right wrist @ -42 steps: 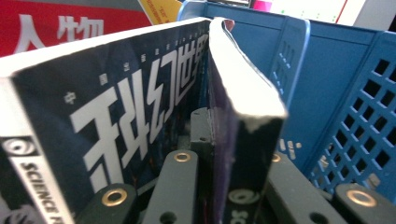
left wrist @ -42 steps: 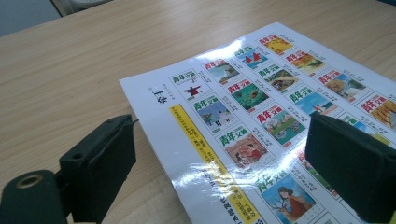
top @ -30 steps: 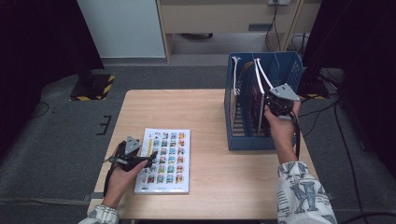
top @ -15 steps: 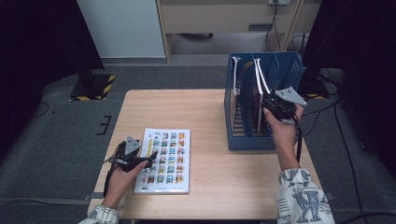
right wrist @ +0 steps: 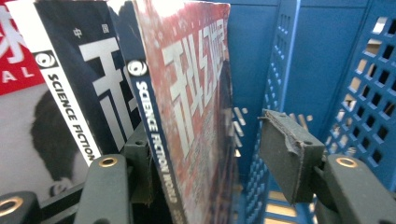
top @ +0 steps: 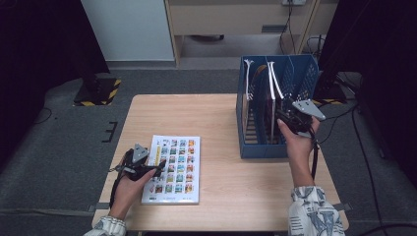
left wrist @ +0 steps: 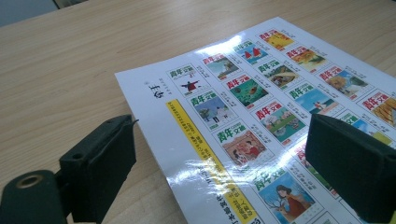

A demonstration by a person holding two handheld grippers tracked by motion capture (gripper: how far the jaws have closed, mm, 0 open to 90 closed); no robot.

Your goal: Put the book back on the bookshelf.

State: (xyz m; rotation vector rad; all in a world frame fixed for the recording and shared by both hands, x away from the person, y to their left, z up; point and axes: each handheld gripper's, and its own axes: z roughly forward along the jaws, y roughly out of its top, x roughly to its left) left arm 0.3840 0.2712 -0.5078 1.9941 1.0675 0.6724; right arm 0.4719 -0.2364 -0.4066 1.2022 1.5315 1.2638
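step in hand: release of glossy red-covered magazine [right wrist: 196,116], upright in blue perforated plastic file rack [top: 300,73] on bench. right tool [top: 287,118] just opened, pads clear of cover. left tool [left wrist: 224,172] wide, astride glossy picture-grid magazine [top: 173,167] lying flat. next: withdraw right, grip flat magazine's edge.

This looks like a lab or office recording space. A small pale wooden table [top: 221,128] stands on grey carpet [top: 74,142], with black curtains [top: 44,44] closing off nine and three o'clock. At twelve o'clock stands a light wooden cabinet [top: 241,17], with a white panel [top: 128,29] at eleven. A black stand base with yellow-black hazard tape [top: 96,91] sits at ten o'clock, and loose cables [top: 344,98] trail at two o'clock.
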